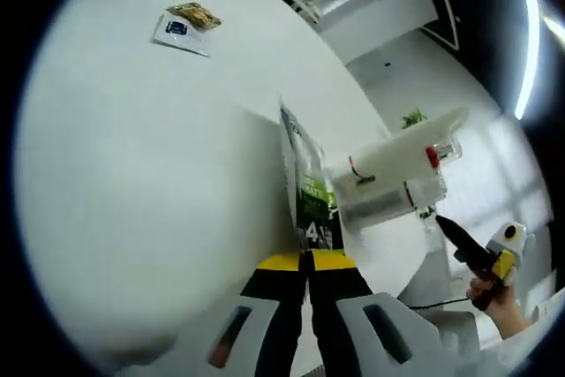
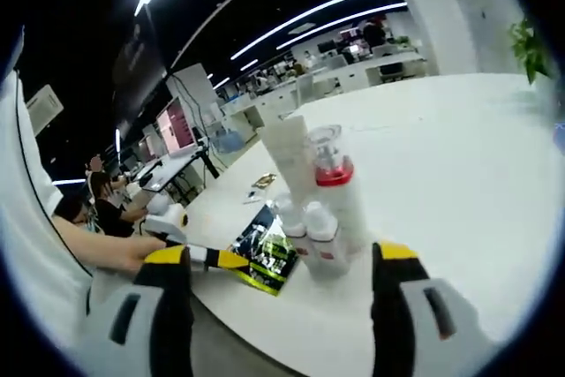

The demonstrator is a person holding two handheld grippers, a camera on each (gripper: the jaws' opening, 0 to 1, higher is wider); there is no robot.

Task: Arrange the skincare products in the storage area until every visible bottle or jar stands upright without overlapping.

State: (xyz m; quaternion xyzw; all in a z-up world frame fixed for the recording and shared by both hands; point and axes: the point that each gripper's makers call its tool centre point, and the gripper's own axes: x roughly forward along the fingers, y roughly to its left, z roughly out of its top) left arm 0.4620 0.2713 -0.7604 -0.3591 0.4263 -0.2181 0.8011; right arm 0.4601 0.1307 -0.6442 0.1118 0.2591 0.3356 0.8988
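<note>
A cluster of skincare products stands upright on the white table [image 2: 459, 156]: a tall white tube [image 2: 287, 154], a clear bottle with a red collar [image 2: 333, 174] and two small white bottles [image 2: 291, 225] in front. In the left gripper view the tube [image 1: 388, 161] and clear bottle [image 1: 393, 200] appear sideways because the view is rolled. My left gripper [image 1: 309, 258] is shut on a green-and-black sachet [image 1: 309, 192], held at the table edge just left of the bottles [image 2: 265, 258]. My right gripper [image 2: 281, 253] is open, a short way in front of the cluster, with nothing between its jaws.
A small flat packet [image 1: 187, 24] lies farther out on the table, also visible behind the bottles [image 2: 262, 183]. A hand holds the right gripper [image 1: 481, 258] beyond the bottles. Desks, screens and people sit in the background on the left.
</note>
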